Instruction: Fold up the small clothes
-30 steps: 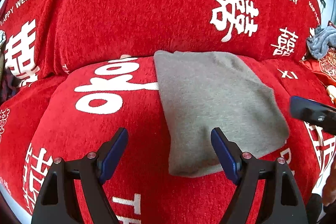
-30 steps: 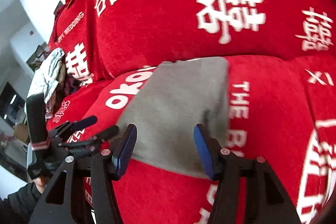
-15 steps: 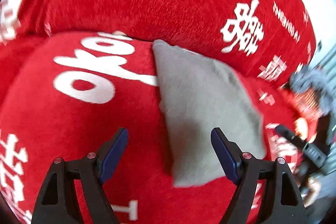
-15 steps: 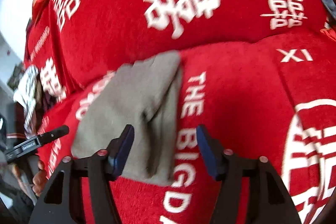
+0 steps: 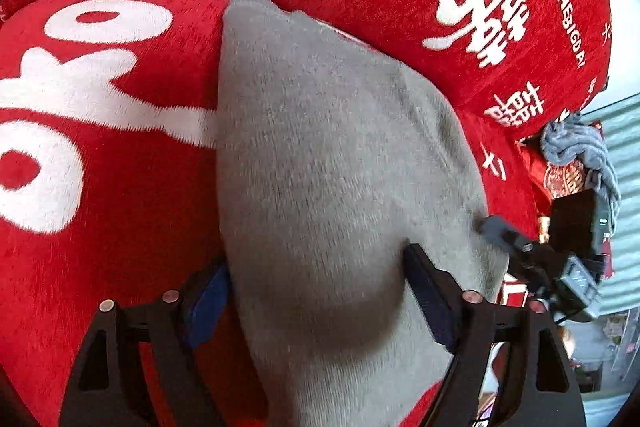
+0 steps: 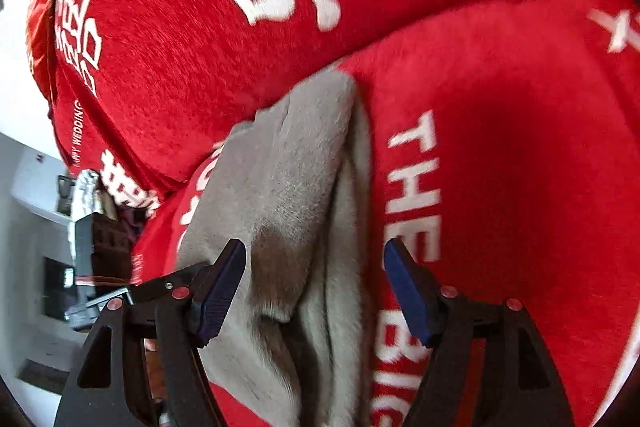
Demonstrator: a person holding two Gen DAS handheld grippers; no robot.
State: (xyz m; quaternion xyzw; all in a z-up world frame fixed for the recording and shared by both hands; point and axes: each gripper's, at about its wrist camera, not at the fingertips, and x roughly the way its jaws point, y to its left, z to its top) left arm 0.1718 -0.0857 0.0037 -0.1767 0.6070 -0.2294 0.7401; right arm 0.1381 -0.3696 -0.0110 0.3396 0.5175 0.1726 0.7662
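Straddling the grey folded garment (image 5: 328, 155) on the red sofa cover (image 5: 100, 187), the left gripper (image 5: 316, 303) gapes at six o'clock; the right gripper (image 6: 312, 287), at four o'clock, spreads likewise. Soft, light, limp fleece probably: pinch stacked edges.

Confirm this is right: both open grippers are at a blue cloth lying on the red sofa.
Wrong on the colour: the cloth is grey, as the left wrist view shows. The rest holds: the left gripper and right gripper are open at it, on the red sofa.
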